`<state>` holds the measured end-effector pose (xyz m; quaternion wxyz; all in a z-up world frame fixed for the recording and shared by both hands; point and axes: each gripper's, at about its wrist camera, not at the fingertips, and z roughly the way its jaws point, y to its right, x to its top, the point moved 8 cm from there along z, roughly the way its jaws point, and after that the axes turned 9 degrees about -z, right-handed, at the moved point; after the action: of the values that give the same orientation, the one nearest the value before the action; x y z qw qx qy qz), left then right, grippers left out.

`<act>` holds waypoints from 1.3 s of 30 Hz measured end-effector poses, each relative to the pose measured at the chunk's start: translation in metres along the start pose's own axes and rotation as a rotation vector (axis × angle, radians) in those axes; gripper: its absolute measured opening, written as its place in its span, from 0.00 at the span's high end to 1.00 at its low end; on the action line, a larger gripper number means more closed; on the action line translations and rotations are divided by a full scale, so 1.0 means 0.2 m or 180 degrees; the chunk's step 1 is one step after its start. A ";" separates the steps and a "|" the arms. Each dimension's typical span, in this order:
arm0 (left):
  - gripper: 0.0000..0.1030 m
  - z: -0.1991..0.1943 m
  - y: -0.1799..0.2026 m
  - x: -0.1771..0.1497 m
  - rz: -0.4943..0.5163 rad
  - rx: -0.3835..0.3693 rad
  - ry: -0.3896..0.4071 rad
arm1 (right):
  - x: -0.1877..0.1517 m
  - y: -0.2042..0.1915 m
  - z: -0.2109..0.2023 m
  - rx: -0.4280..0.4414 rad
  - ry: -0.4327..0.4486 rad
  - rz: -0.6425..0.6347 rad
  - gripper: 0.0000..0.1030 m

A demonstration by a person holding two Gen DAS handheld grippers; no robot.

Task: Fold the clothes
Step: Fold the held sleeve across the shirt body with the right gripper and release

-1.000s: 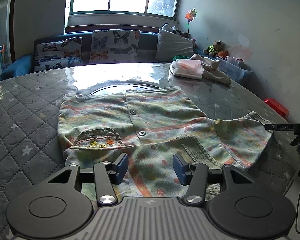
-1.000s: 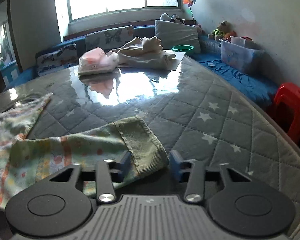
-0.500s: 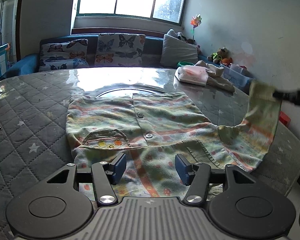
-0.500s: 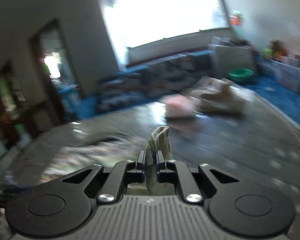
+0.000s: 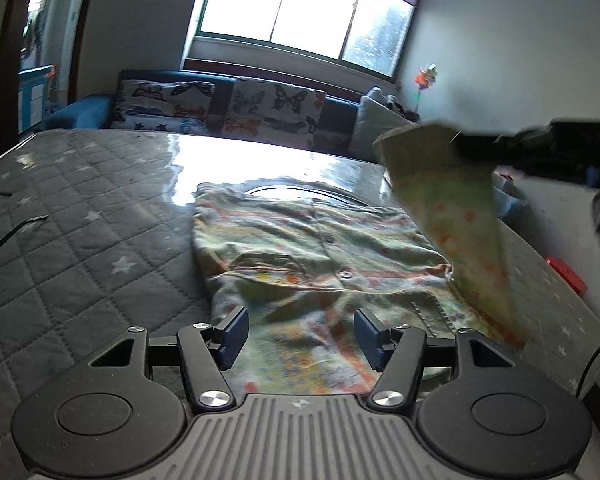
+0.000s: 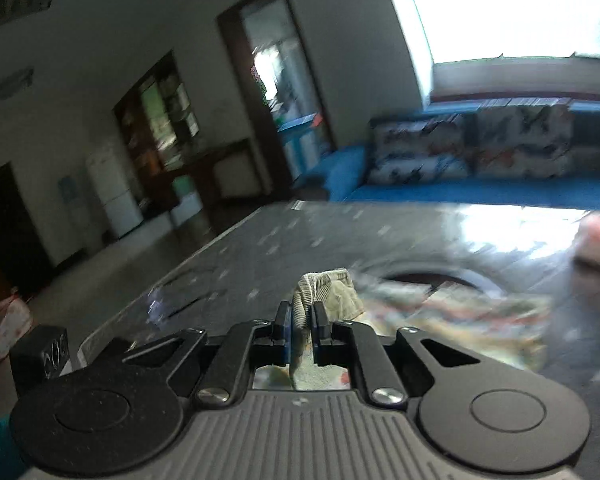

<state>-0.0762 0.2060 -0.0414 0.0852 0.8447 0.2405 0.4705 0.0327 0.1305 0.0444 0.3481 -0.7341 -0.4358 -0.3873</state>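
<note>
A small patterned shirt (image 5: pixel 320 248) in pale green with orange stripes lies spread, buttons up, on a grey quilted table (image 5: pixel 84 224) stitched with white stars. One sleeve (image 5: pixel 452 208) is lifted clear of the tabletop on the right side of the left wrist view, hanging taut from its ribbed cuff (image 6: pixel 324 292). The right gripper (image 6: pixel 300 320) has its jaws pressed together on that cuff, the olive ribbing bunched between the blue pads; seen from the left camera it shows as a dark blurred bar (image 5: pixel 540 148) reaching in from the right. The left gripper (image 5: pixel 300 332) hovers low over the shirt's near hem, its jaws spreading wider with nothing pinched; patterned cloth lies beneath the gap between them. Behind the table runs a blue sofa (image 5: pixel 80 110) lined with butterfly-print cushions (image 5: pixel 268 108) beneath a bright window (image 5: pixel 308 12). A red stool (image 5: pixel 566 276) stands beyond the table's right edge.
</note>
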 end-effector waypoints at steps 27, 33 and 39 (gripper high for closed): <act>0.45 0.27 0.25 -0.01 0.0273 -0.0331 -0.0302 | -0.58 0.34 -0.17 -0.0647 -0.0930 -0.0173 0.79; 0.45 0.32 0.22 -0.02 0.0240 -0.0256 -0.0404 | -0.47 0.38 0.04 -0.0724 -0.0790 -0.0383 0.78; 0.44 0.34 0.20 -0.05 0.0235 -0.0258 -0.0448 | -0.61 0.54 0.07 -0.1199 -0.1049 -0.0318 0.82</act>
<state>-0.0114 0.1731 -0.0701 0.1185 0.8798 0.1834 0.4222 0.0948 0.0568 -0.0864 0.1100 -0.8168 -0.4424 -0.3535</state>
